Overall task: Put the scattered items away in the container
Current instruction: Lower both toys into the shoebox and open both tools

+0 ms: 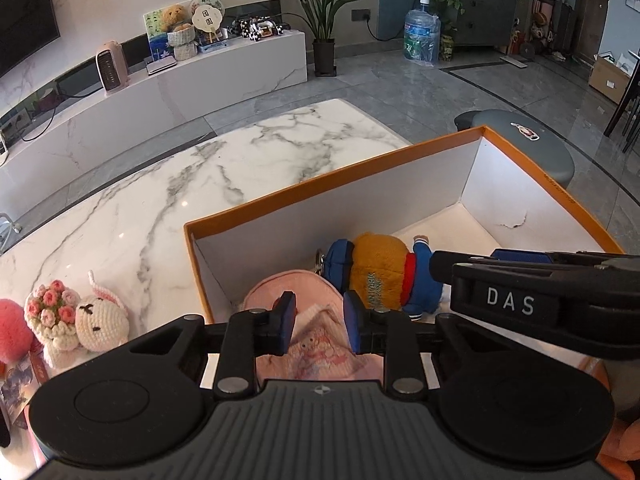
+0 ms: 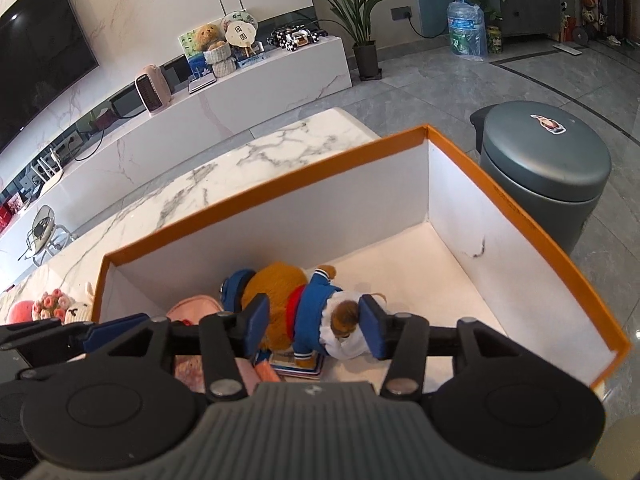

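An orange-rimmed box with white inside walls stands on the marble table. My left gripper is open above a pink plush that lies in the box's near left corner. My right gripper is open over a brown bear in blue clothes lying in the box; the bear also shows in the left wrist view. The right gripper reaches in from the right in the left wrist view. A crochet bunny with a flower bouquet and a pink plush ball lie on the table left of the box.
A grey round bin stands on the floor beyond the box's right side. Small cards or a booklet lie under the bear. A printed card lies at the table's near left. A white TV bench runs along the far wall.
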